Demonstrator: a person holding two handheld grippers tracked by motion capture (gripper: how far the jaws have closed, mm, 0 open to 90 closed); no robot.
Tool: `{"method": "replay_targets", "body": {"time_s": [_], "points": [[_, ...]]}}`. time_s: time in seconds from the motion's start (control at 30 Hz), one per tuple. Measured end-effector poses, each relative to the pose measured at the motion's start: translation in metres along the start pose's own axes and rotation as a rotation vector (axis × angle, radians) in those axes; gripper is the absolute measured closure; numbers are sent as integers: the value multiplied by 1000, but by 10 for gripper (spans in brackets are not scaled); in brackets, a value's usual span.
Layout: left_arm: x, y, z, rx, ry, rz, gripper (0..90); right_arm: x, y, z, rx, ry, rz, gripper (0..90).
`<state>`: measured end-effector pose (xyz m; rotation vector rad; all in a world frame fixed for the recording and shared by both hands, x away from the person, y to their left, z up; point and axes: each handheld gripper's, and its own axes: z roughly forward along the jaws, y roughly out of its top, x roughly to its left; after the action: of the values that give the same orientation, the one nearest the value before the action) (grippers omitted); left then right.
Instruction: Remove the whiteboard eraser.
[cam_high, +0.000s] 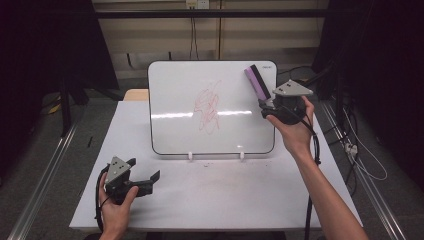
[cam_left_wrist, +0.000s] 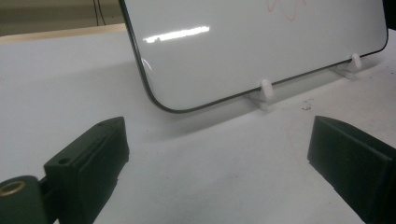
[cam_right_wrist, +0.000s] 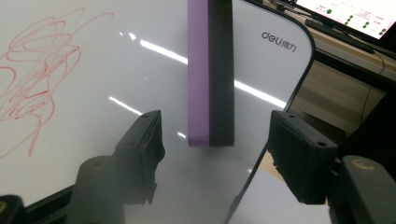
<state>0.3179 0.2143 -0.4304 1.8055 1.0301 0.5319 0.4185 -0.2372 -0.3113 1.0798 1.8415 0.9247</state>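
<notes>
A white board (cam_high: 180, 110) stands upright on the white table (cam_high: 215, 200), with a red scribble (cam_high: 209, 106) at its middle. A purple and black eraser (cam_high: 257, 81) sticks to its upper right corner. My right gripper (cam_high: 264, 107) is just below the eraser and open. In the right gripper view the eraser (cam_right_wrist: 210, 70) has its lower end between the jaws of that gripper (cam_right_wrist: 217, 135), with a gap on each side. My left gripper (cam_high: 145, 168) rests open near the table's front left, holding nothing. In the left gripper view it (cam_left_wrist: 217, 149) faces the board's lower corner (cam_left_wrist: 243, 51).
Two small white feet (cam_high: 190, 156) (cam_high: 242, 155) hold the board up. Cables (cam_high: 360, 155) lie on the floor to the right of the table, and metal rails (cam_high: 45, 175) run along both sides. A screen (cam_right_wrist: 355, 14) glows behind the board.
</notes>
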Motion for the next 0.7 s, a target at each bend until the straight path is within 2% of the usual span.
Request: {"method": "replay_targets", "body": {"time_s": [0.13, 0.27, 0.3, 0.4, 0.43, 0.53, 0.7], "points": [[0, 0, 0, -3, 3, -2, 50, 1, 4, 9, 12, 1, -10, 396], [0, 0, 0, -1, 2, -1, 50, -1, 5, 18, 18, 9, 7, 430], [0, 0, 0, 1, 1, -2, 50, -1, 5, 21, 24, 13, 11, 472], [1, -1, -1, 11, 4, 9, 50, -1, 5, 24, 21, 20, 21, 494], [1, -1, -1, 12, 4, 5, 50, -2, 6, 25, 20, 23, 18, 537], [2, -1, -2, 14, 8, 0, 50, -2, 8, 29, 31, 27, 17, 563], [3, -1, -2, 8, 14, -1, 50, -1, 6, 33, 47, 9, 17, 623]]}}
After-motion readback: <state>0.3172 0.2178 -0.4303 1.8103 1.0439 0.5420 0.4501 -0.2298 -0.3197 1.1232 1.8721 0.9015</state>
